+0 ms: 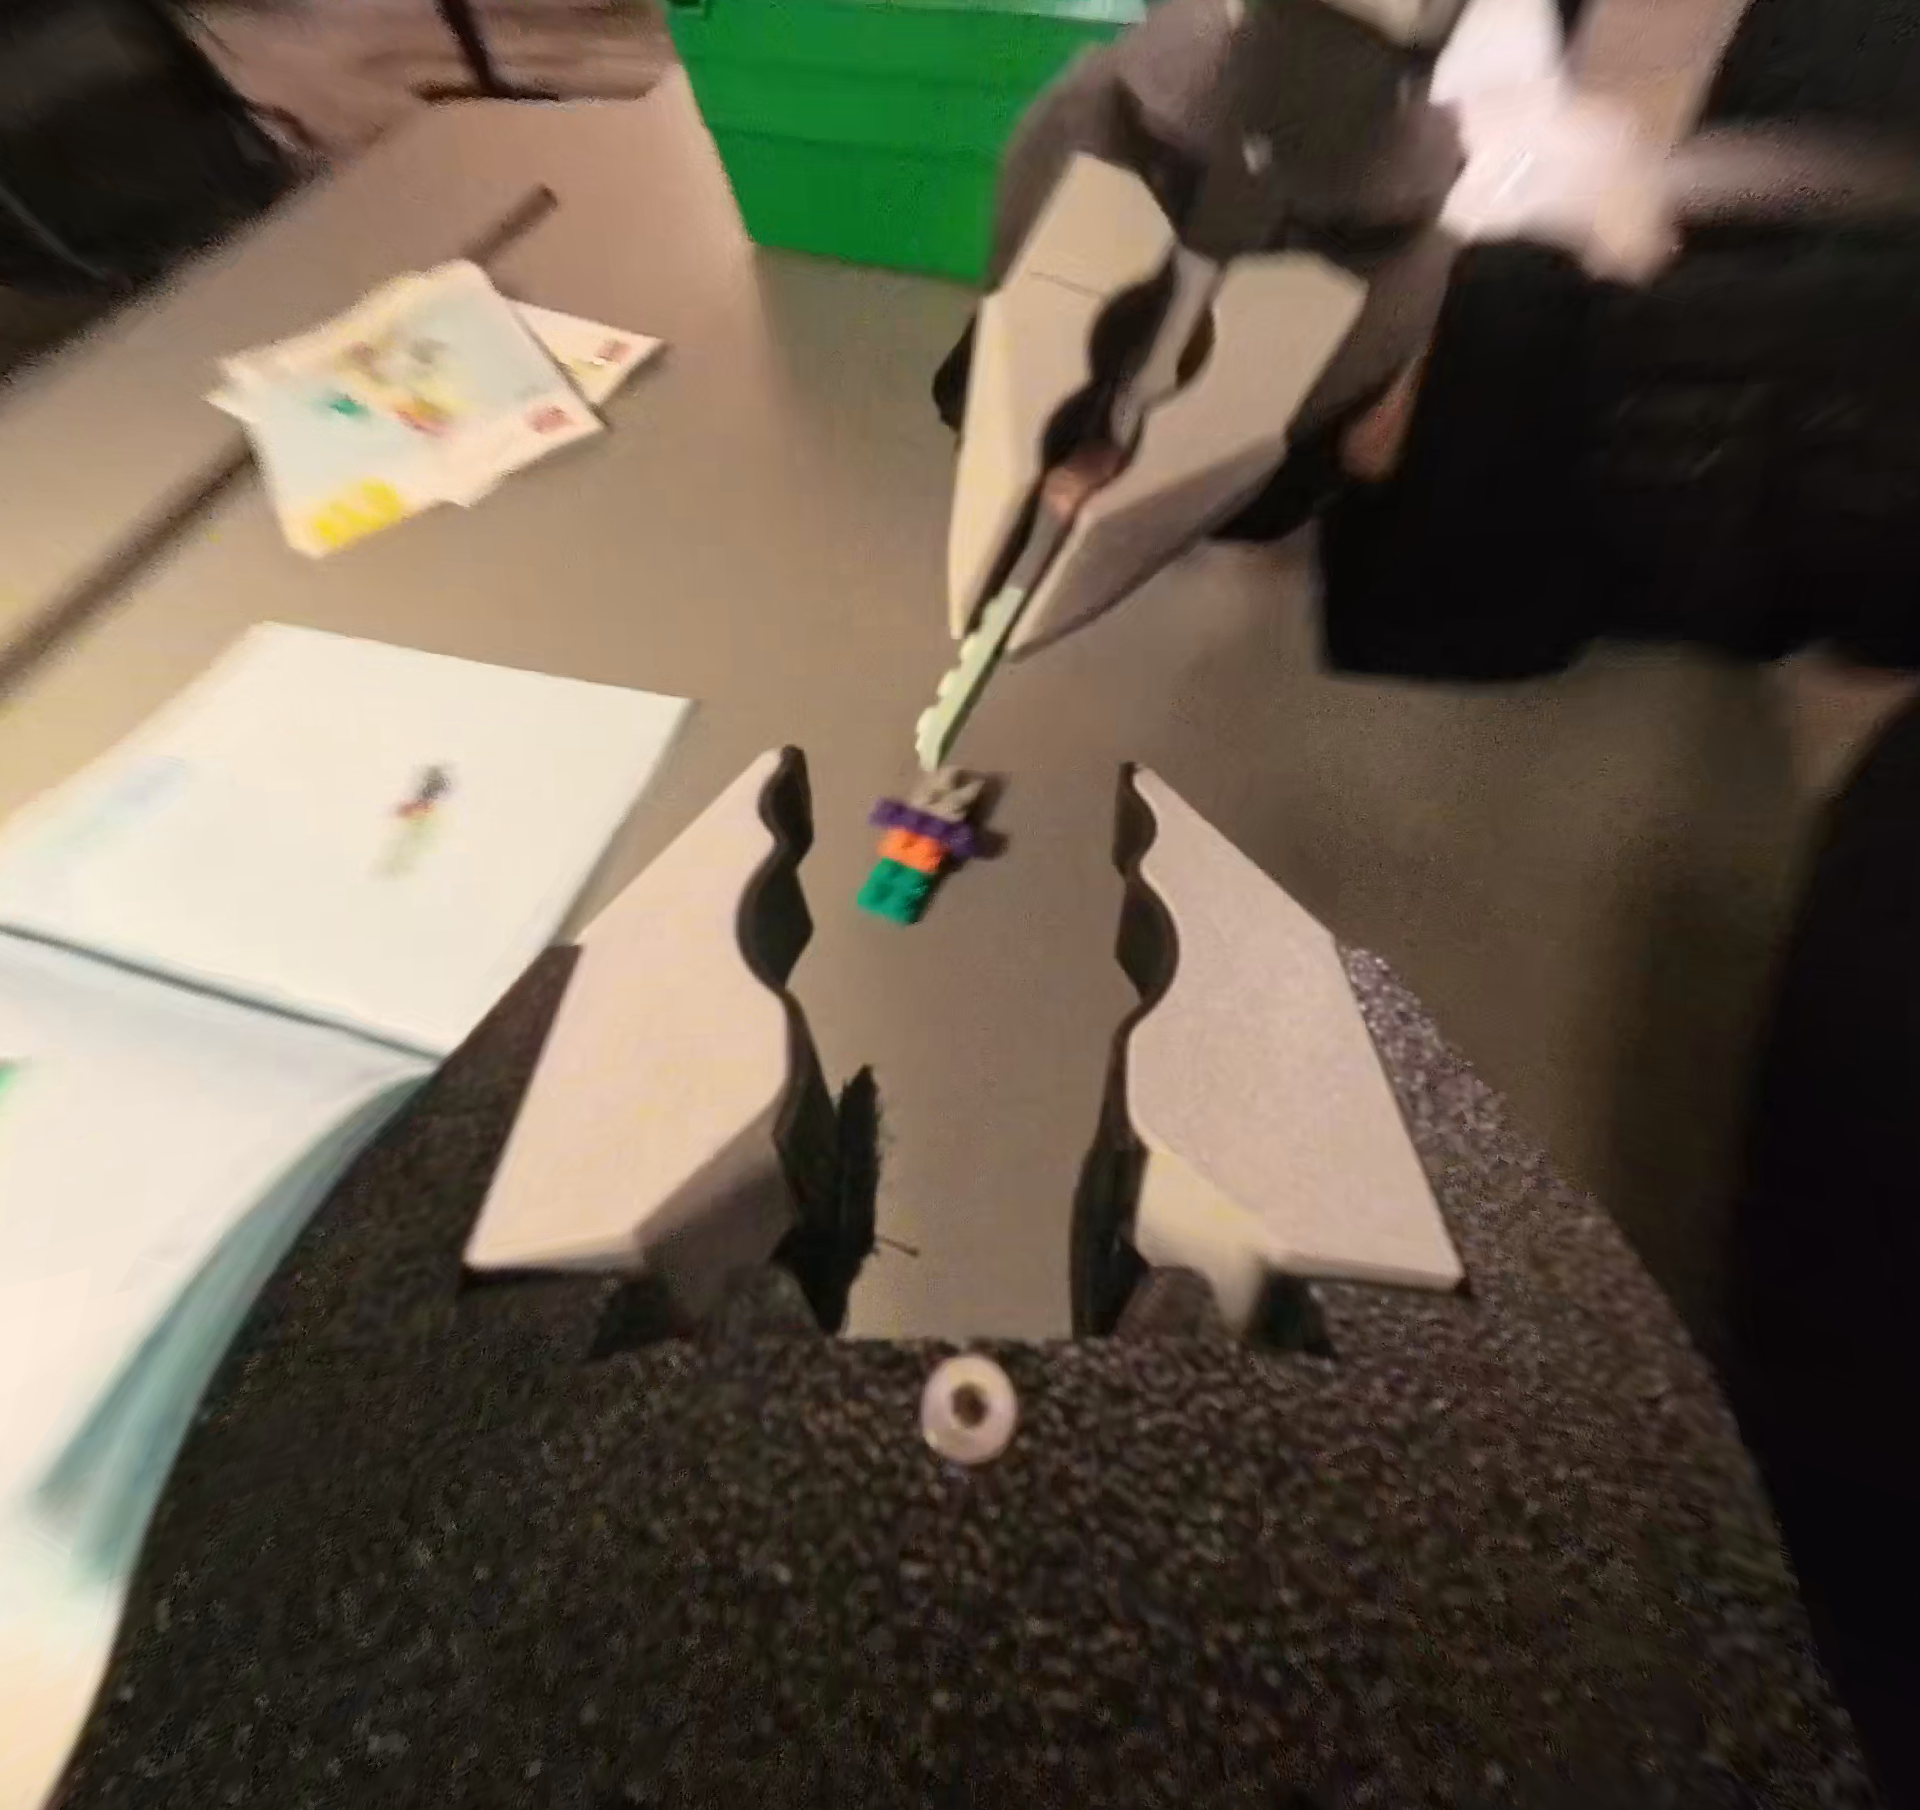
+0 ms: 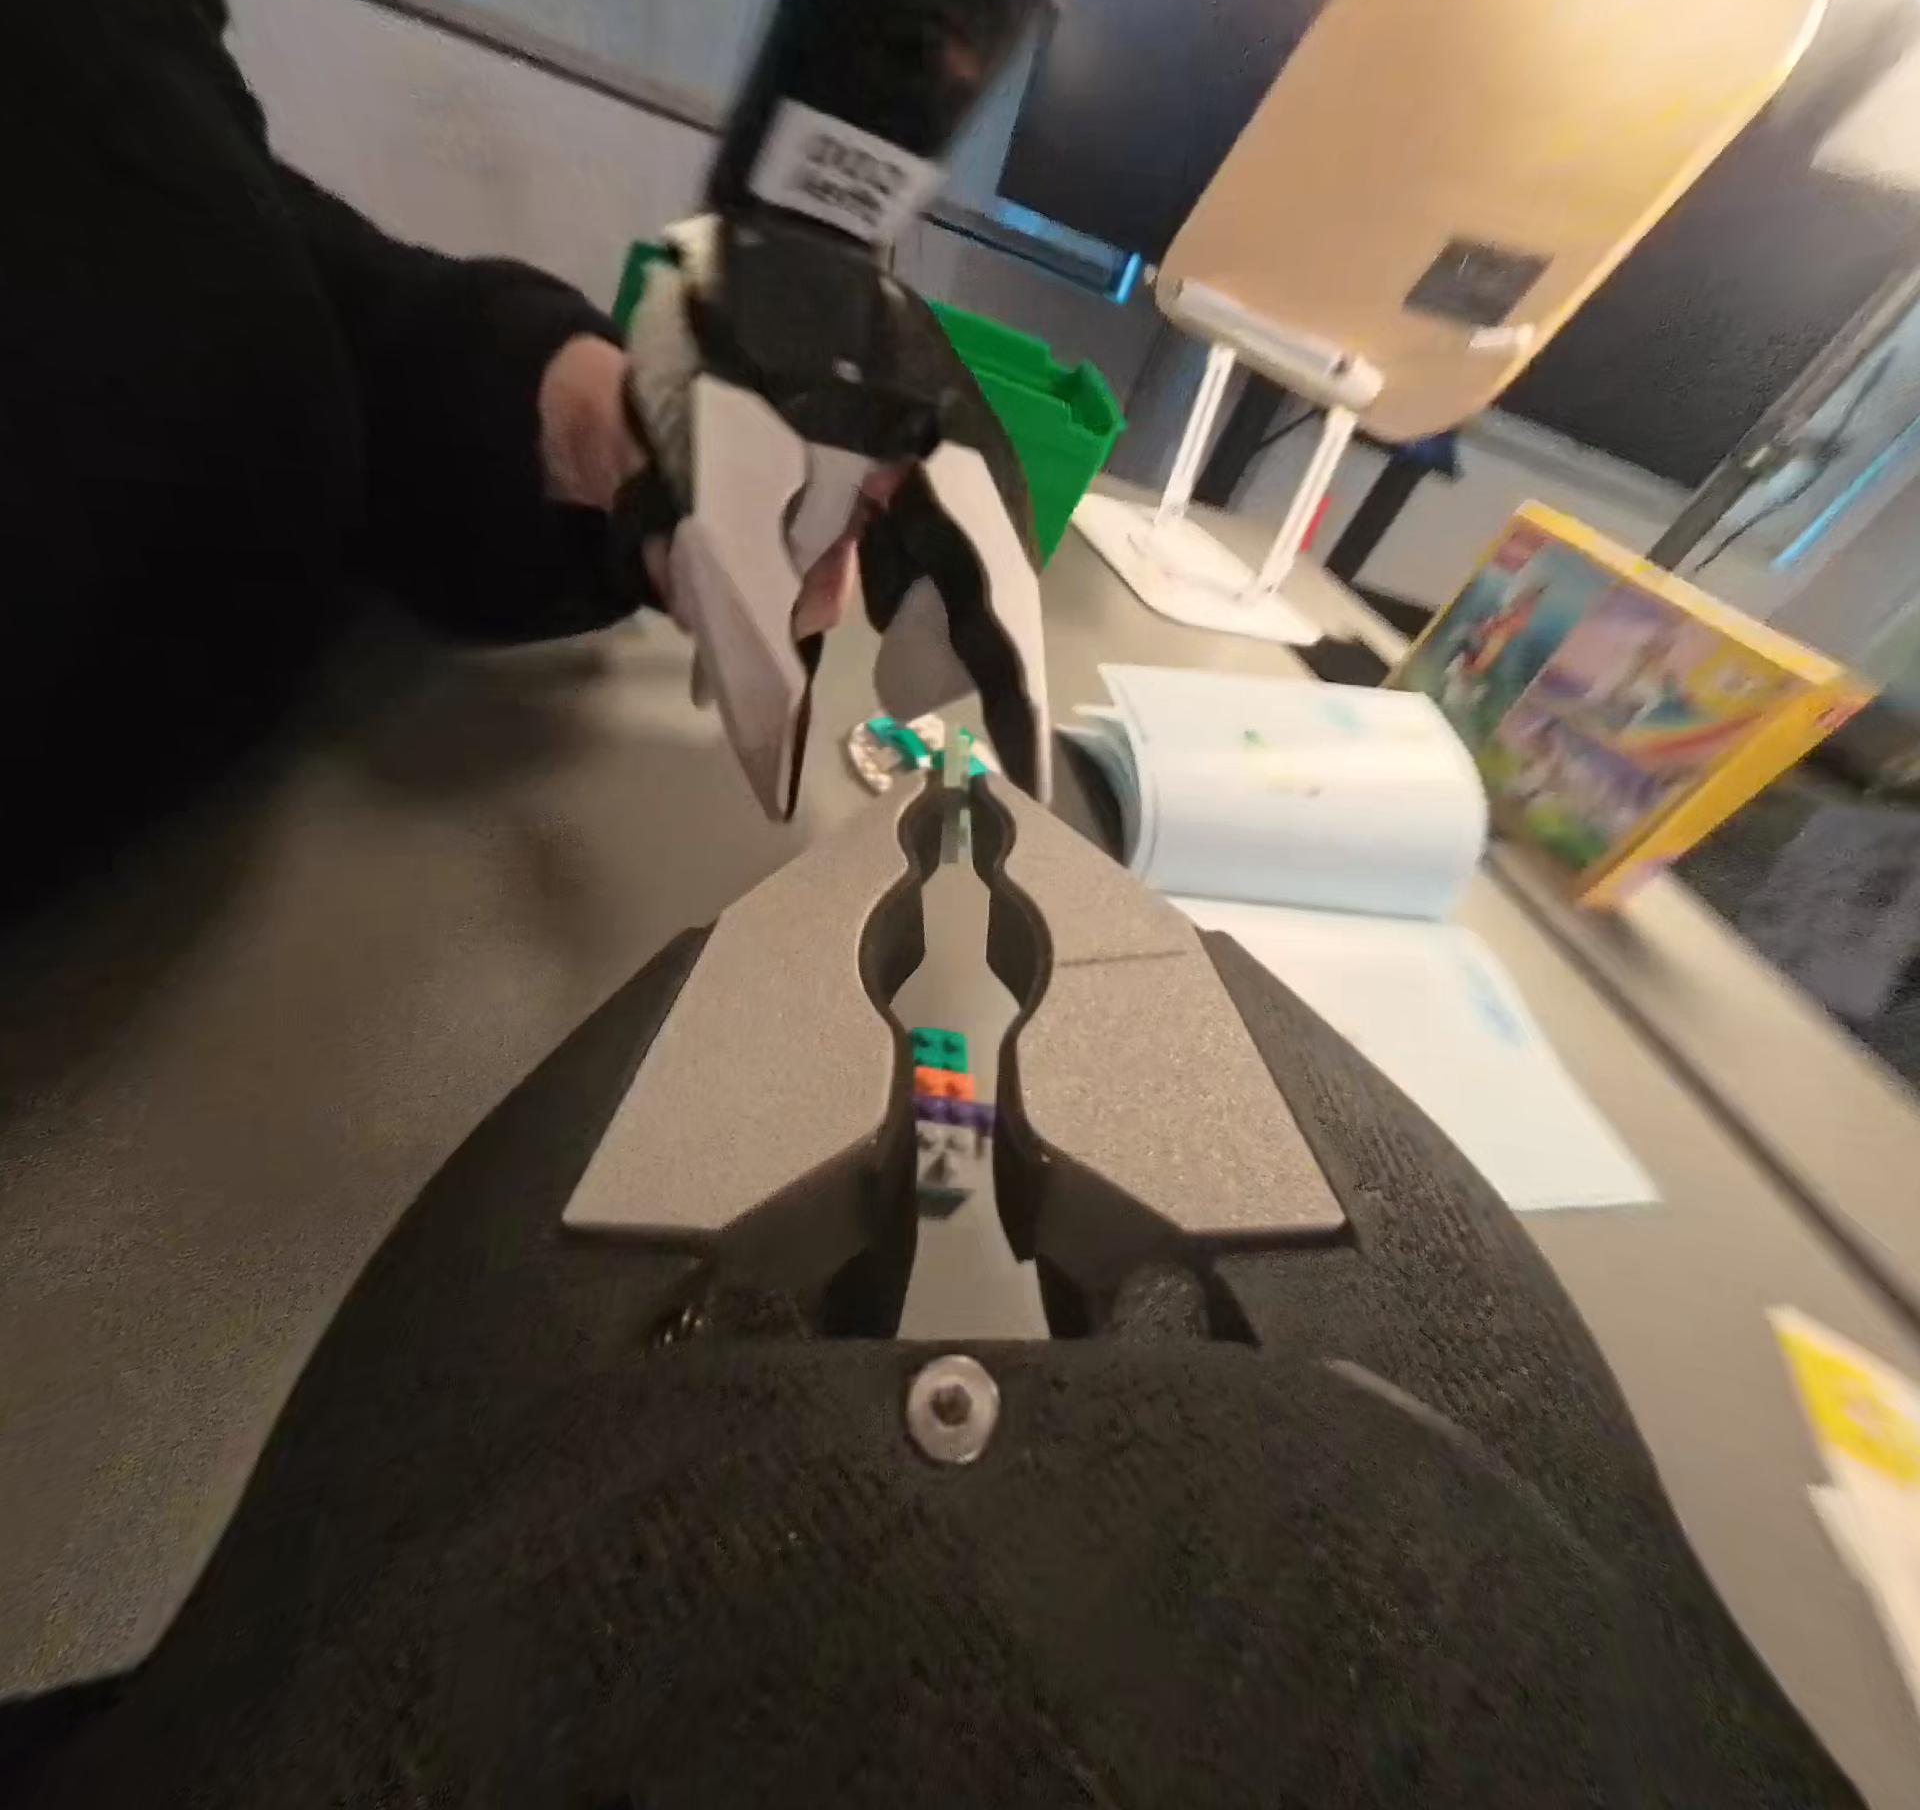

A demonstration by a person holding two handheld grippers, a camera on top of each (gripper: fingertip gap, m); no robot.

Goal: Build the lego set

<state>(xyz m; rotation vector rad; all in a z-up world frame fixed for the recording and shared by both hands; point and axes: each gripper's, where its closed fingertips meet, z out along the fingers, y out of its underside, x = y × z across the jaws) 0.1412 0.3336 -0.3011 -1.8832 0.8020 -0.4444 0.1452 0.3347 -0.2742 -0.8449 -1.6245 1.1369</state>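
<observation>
A small lego assembly (image 1: 920,851) of grey, purple, orange and teal pieces lies flat on the grey table, just beyond my left gripper's tips. My left gripper (image 1: 961,773) is open and empty, one finger on each side of it. My right gripper (image 1: 992,633) is shut on a long pale green plate (image 1: 961,685), whose free end hangs just above the assembly's grey end. In the right wrist view the right gripper (image 2: 961,804) pinches the plate (image 2: 958,804), the assembly (image 2: 945,1106) shows under the jaws, and the open left gripper (image 2: 904,773) is opposite.
An open instruction booklet (image 1: 312,825) lies left, smaller leaflets (image 1: 416,399) behind it. A green bin (image 1: 883,98) stands at the back. Loose teal and clear pieces (image 2: 883,747) lie beyond the grippers. A lego box (image 2: 1631,690) and a stand (image 2: 1226,513) are on the right. Both grippers' tips are close together, under 4 cm apart.
</observation>
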